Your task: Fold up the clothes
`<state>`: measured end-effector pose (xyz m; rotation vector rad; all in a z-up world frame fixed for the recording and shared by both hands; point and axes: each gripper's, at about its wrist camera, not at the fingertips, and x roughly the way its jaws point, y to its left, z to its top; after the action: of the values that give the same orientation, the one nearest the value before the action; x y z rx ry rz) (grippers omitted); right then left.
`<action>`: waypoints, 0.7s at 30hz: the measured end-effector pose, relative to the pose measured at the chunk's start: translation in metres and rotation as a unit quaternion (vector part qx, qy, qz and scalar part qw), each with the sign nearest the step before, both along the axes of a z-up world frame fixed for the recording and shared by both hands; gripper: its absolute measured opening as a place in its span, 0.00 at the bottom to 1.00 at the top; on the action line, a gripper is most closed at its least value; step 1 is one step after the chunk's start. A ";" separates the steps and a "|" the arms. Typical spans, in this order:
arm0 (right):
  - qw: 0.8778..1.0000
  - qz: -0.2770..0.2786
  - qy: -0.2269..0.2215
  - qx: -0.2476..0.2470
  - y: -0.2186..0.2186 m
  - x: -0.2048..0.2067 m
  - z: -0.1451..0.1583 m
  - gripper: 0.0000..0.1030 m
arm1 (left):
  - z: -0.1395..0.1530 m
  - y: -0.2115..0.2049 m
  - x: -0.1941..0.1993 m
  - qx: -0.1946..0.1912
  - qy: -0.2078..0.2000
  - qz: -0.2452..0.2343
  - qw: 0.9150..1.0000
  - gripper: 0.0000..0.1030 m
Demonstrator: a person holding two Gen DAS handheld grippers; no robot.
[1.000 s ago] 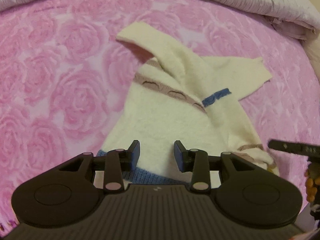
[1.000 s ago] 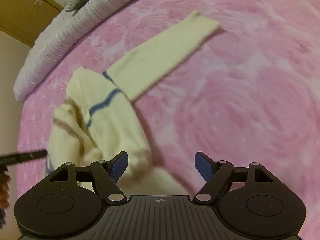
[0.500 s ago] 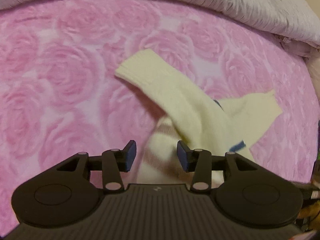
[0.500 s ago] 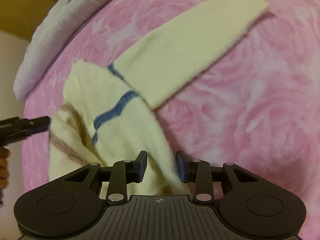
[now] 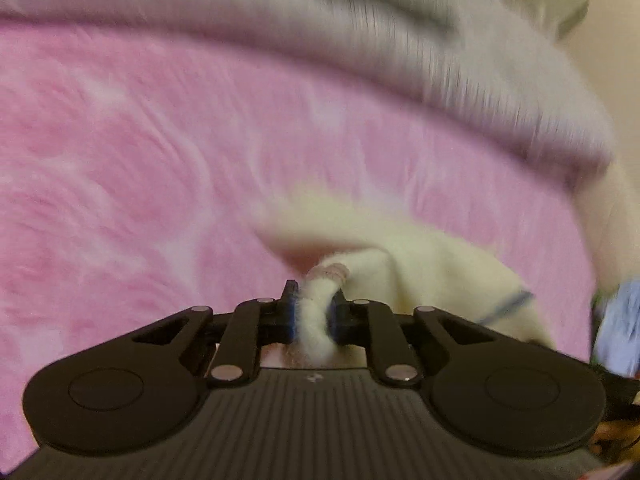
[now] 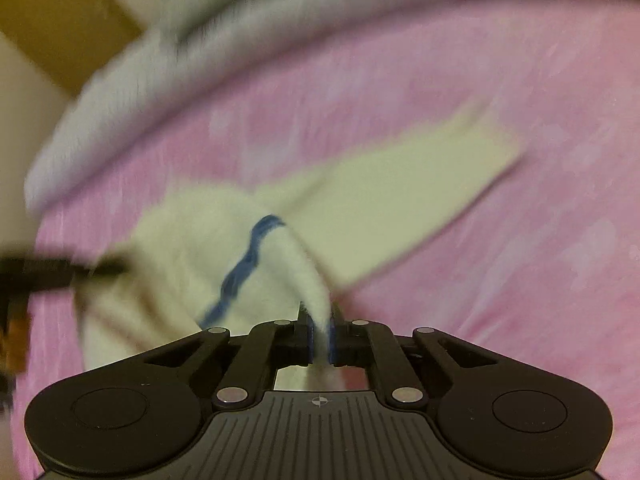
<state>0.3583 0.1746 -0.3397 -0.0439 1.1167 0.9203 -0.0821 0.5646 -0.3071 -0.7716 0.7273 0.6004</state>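
A cream sweater point(image 6: 224, 248) with blue and brown stripes lies on the pink rose-patterned bedspread point(image 6: 500, 160). My left gripper point(image 5: 314, 312) is shut on a fold of the sweater point(image 5: 420, 264), pinched between its blue pads. My right gripper point(image 6: 319, 330) is shut on another fold near the blue stripe point(image 6: 244, 268). One sleeve point(image 6: 404, 196) stretches out to the upper right in the right wrist view. Both views are motion-blurred.
A grey-white ribbed duvet point(image 5: 360, 40) is bunched along the far edge of the bed, also in the right wrist view point(image 6: 180, 68). A wooden cabinet point(image 6: 60, 24) stands beyond. The other gripper's black finger point(image 6: 60, 270) shows at left.
Both grippers closed from open onto folds of the sweater. Both have moved forward and low over the bed, and the views are now blurred.
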 end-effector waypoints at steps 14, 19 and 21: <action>0.970 -0.225 0.039 0.086 -0.119 0.101 0.059 0.70 | -0.005 -0.003 -0.141 -0.003 0.018 0.201 0.980 0.30; 0.975 -0.179 0.127 0.030 -0.186 0.044 -0.003 0.70 | -0.048 -0.056 -0.190 -0.075 0.061 0.178 0.979 0.30; 0.971 -0.176 0.160 -0.006 -0.216 0.016 -0.030 0.70 | -0.065 -0.078 -0.200 -0.106 0.079 0.164 0.978 0.30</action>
<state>0.3742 -0.0414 -0.3699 0.2947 1.3748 0.6128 -0.2820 0.4870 -0.3721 -1.0615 0.8269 0.8997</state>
